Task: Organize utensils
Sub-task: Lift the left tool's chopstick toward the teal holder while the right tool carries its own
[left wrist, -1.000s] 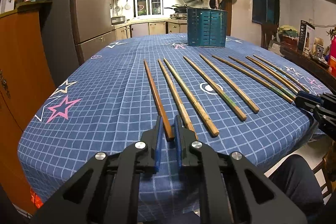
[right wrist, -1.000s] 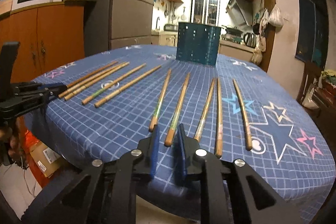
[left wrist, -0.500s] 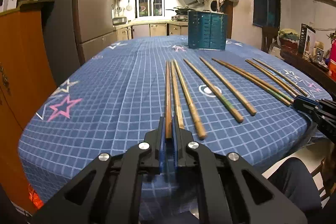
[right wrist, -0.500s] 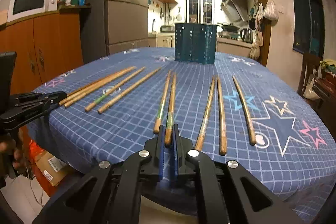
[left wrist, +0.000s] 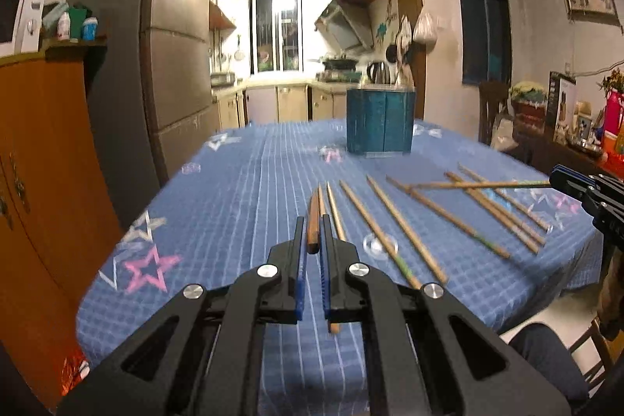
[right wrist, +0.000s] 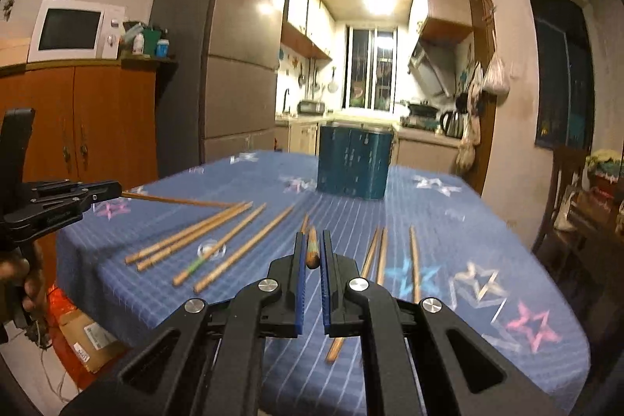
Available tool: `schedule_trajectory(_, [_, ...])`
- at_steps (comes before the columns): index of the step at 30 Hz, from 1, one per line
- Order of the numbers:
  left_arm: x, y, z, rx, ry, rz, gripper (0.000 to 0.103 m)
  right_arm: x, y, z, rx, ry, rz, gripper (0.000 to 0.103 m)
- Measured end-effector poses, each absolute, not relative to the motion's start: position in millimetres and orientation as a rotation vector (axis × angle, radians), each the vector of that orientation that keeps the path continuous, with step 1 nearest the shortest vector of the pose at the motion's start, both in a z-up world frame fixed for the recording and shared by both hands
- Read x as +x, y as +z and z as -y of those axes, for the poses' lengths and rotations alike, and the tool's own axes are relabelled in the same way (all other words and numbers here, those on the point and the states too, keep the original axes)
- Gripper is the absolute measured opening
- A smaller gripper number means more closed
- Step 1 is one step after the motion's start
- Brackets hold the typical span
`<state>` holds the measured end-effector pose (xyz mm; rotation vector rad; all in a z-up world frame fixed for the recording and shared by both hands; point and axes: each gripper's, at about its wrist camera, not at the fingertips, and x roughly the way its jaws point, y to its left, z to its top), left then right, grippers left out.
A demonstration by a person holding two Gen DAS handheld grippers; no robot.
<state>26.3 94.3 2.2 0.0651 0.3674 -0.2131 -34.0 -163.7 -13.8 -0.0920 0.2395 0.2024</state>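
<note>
Several wooden chopsticks point(left wrist: 405, 229) lie in a row on the blue star-print tablecloth point(left wrist: 241, 205). A teal utensil holder point(left wrist: 380, 121) stands upright at the far end. My left gripper point(left wrist: 312, 227) is shut on the near end of a brown chopstick point(left wrist: 314, 205), which is raised off the cloth. My right gripper point(right wrist: 312, 238) is shut on another chopstick point(right wrist: 312, 254), also lifted. Each gripper shows in the other's view with its stick pointing inward: the right gripper point(left wrist: 557, 179) at the right edge, the left gripper point(right wrist: 113, 190) at the left edge.
A tall fridge point(right wrist: 234, 65) and an orange cabinet point(right wrist: 78, 127) with a microwave point(right wrist: 72, 30) stand left of the table. A chair and cluttered shelf point(left wrist: 565, 127) are on the right. A cardboard box point(right wrist: 89, 338) lies on the floor. A person's hand point(right wrist: 23, 283) holds the left gripper.
Both grippers closed, each on the near end of a chopstick, and then rose, lifting the two sticks off the cloth. The other chopsticks stayed where they lay.
</note>
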Motion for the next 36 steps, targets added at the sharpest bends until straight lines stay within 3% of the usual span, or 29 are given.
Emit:
schedule_trajectory(14, [58.9, 79.9, -71.2, 0.096, -0.282, -0.201, 0.005, 11.6, 63.6, 183.2, -0.077, 0.277, -0.187, 0.008])
schedule_trajectory(36, [159.9, 142.5, -40.9, 0.105, -0.322, -0.172, 0.005, 137.7, 143.8, 180.1, -0.041, 0.393, -0.298, 0.008])
